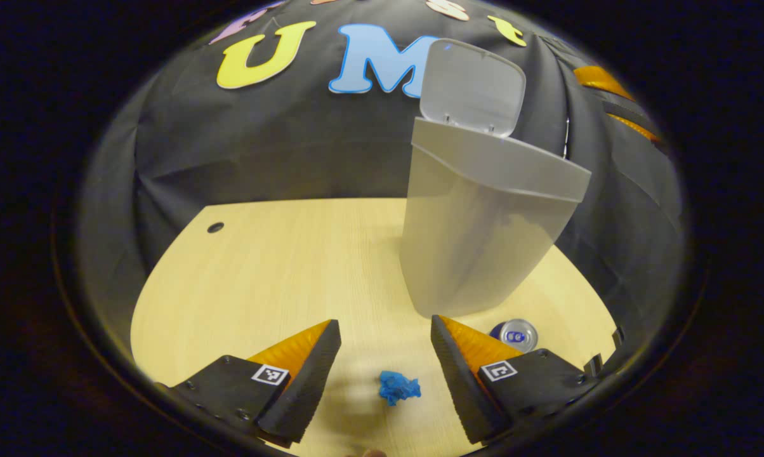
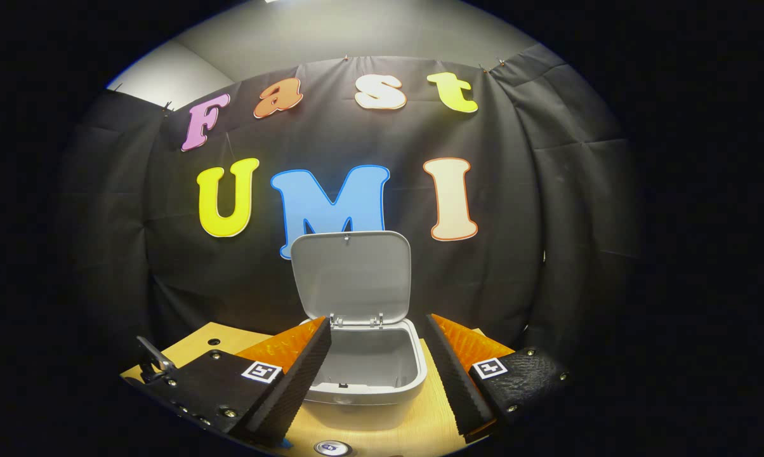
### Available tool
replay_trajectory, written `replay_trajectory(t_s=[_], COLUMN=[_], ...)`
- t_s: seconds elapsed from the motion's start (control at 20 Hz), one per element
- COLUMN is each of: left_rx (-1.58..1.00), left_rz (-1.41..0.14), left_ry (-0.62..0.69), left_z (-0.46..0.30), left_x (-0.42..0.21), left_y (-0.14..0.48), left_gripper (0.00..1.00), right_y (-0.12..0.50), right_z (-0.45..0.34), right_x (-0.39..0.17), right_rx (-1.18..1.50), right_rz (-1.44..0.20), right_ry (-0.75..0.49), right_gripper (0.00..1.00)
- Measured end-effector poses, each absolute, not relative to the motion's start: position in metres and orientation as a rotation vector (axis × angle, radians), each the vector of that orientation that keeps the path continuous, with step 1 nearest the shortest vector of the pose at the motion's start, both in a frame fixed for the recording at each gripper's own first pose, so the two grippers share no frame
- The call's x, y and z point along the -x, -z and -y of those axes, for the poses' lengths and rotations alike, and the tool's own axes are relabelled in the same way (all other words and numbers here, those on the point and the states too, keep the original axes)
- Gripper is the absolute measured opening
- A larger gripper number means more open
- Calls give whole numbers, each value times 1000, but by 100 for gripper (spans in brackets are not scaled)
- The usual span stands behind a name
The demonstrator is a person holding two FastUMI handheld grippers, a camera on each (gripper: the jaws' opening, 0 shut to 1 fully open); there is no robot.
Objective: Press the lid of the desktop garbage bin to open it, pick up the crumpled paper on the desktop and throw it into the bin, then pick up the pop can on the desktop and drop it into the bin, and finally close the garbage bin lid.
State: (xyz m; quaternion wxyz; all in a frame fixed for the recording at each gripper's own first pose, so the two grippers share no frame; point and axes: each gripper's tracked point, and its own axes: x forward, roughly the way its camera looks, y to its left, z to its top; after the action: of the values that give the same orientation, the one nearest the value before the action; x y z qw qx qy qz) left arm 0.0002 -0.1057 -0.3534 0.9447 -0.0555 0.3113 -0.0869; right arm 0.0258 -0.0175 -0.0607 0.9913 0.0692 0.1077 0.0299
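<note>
Left claw [image 1: 385, 355] is spread wide, holding nothing, tilted down at the bench [image 1: 261, 266]. Crumpled paper [image 1: 398, 387] lies on the bench right between its fingers, a bit nearer the camera than the tips, touching neither. Bin [image 1: 477, 241] stands just beyond the claw's right-hand finger, lid [image 1: 472, 86] up. Pop can [image 1: 515, 334] lies just outside that same finger, near the bin's base.

Right claw [image 2: 379, 355] also wide open and empty, up above the bin [image 2: 369, 374], looking into its mouth; lid [image 2: 351, 276] upright behind it. The can [image 2: 331, 448] peeks in below the tips.

My read on the paper: very light, soft, will squash under the pads, no breakage risk. Small wad, so close across its middle, low to the bench, or it may squirt out or skate on the smooth wood. Can next: light, thin-walled, slick metal and round; grip across the body, gently, it dents and can roll.
</note>
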Motion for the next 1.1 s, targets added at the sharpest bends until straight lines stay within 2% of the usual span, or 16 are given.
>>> replay_trajectory(t_s=[0.65,1.1], left_rx=[94,16], left_rz=[-840,-855], left_ry=[174,134], left_z=[122,121], left_x=[32,30], left_y=[461,478], left_gripper=[96,96], right_y=[80,87], right_z=[49,56], right_x=[-15,-15], right_rx=[-95,-88], right_rz=[-282,-308], right_ry=[3,13], right_gripper=[94,94])
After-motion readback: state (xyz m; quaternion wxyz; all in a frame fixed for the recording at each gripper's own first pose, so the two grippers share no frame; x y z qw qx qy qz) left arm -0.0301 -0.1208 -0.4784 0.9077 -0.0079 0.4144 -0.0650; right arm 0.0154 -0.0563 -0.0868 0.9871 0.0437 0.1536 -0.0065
